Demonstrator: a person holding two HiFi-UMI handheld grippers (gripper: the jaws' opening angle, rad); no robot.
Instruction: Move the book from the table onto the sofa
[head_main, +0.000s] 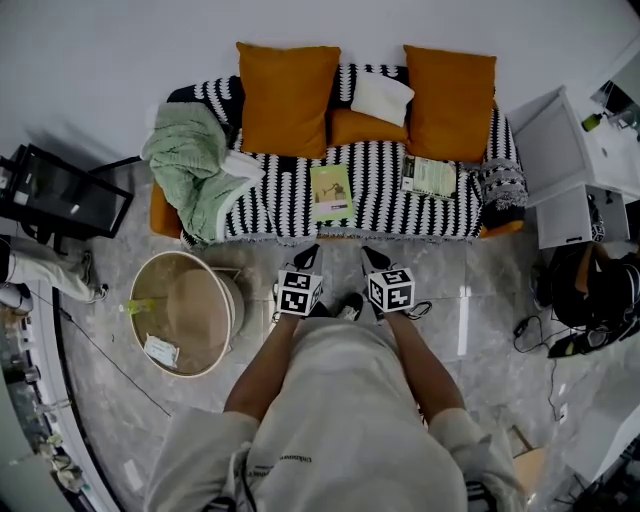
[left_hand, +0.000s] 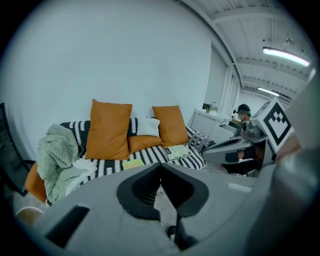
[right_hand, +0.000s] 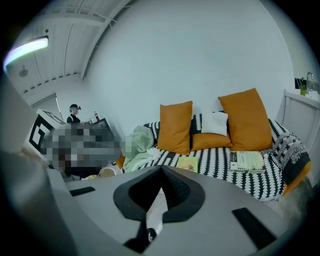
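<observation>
This is a living-room corner set up inside a larger work hall. The sofa (head_main: 163, 214), under a black-and-white throw (head_main: 378, 192), stands against a plain white wall (head_main: 110, 50). Orange cushions (head_main: 287, 97) and a white pillow (head_main: 382, 97) line its back, and a green blanket (head_main: 190, 160) is heaped at its left end in the head view. A round wooden table (head_main: 185, 312) stands before that end on a grey marbled floor (head_main: 470, 300). A white cabinet (head_main: 560, 165) is right of the sofa, with loose cables (head_main: 535, 335) nearby. Overhead are bare beams and tube lights (left_hand: 287, 55).
</observation>
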